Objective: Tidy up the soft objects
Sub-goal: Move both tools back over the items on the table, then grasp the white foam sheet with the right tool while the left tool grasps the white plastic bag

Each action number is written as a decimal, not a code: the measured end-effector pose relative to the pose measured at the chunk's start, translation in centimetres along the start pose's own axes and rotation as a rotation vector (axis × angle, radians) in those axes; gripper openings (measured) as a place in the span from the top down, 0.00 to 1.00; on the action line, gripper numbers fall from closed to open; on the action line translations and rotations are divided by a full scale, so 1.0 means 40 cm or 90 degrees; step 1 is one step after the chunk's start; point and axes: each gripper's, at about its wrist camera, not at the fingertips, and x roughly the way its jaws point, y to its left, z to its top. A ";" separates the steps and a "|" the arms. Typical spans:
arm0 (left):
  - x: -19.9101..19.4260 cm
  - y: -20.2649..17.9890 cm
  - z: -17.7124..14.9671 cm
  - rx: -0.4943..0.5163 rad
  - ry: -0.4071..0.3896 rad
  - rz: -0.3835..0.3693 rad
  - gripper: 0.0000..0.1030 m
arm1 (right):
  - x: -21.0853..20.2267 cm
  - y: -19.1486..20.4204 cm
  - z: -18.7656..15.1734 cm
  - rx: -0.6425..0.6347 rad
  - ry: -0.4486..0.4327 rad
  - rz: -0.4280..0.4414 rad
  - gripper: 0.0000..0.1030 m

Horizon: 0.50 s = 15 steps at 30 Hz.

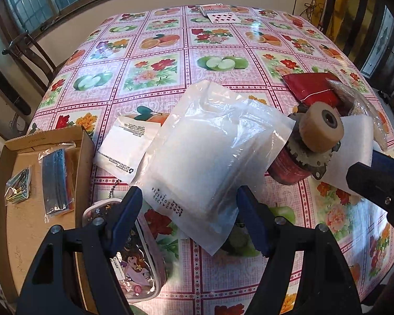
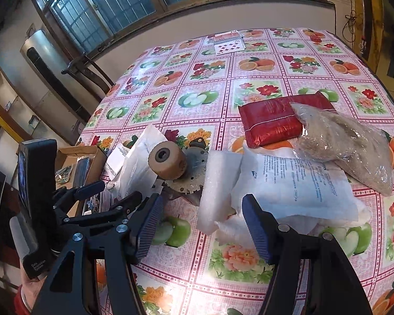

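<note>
In the left wrist view a white padded bag in clear plastic [image 1: 205, 155] lies tilted on the tablecloth, its near corner between the fingers of my open left gripper [image 1: 189, 218]; the jaws do not press it. My right gripper [image 2: 203, 225] is open and empty over a white foam sheet [image 2: 218, 183] and a printed white pouch [image 2: 296, 183]. It also shows at the right edge of the left wrist view [image 1: 375, 176]. A red packet [image 2: 275, 120] and a clear bag of brown grain [image 2: 346, 144] lie beyond.
A cardboard tray [image 1: 18, 210] at the left holds small packets. A metal gear part with a tan roller [image 1: 320, 128] stands mid-table. A clear cartoon pouch [image 1: 134, 262] lies under my left gripper. Playing cards [image 1: 223, 15] lie at the far edge. A chair [image 1: 29, 52] stands left.
</note>
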 end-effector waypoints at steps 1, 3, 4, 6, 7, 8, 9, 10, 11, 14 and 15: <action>0.000 0.001 0.000 0.001 0.000 0.000 0.28 | 0.004 0.004 0.000 -0.006 0.002 -0.007 0.37; 0.001 0.004 0.003 0.001 0.001 0.000 0.28 | 0.011 0.010 0.002 -0.017 0.007 -0.016 0.37; 0.002 0.007 0.004 -0.002 0.002 -0.002 0.28 | 0.015 0.013 0.003 -0.022 0.011 -0.017 0.38; 0.001 0.012 0.006 -0.007 0.002 -0.006 0.28 | 0.023 0.019 0.006 -0.036 0.018 -0.027 0.42; 0.001 0.014 0.008 -0.008 0.002 -0.007 0.28 | 0.026 0.020 0.007 -0.038 0.019 -0.032 0.53; 0.001 0.016 0.009 -0.009 0.002 -0.007 0.28 | 0.029 0.018 0.008 -0.035 0.021 -0.031 0.62; 0.001 0.017 0.010 -0.011 0.002 -0.007 0.28 | 0.031 0.015 0.009 -0.032 0.024 -0.031 0.63; 0.001 0.019 0.012 -0.011 0.003 -0.007 0.28 | 0.032 0.014 0.011 -0.034 0.024 -0.035 0.63; 0.002 0.020 0.012 -0.012 0.004 -0.008 0.28 | 0.034 0.012 0.013 -0.035 0.024 -0.037 0.65; 0.003 0.021 0.014 -0.013 0.005 -0.010 0.28 | 0.035 0.003 0.017 -0.030 0.024 -0.040 0.71; 0.004 0.022 0.014 -0.012 0.003 -0.012 0.28 | 0.035 0.000 0.017 -0.028 0.023 -0.041 0.73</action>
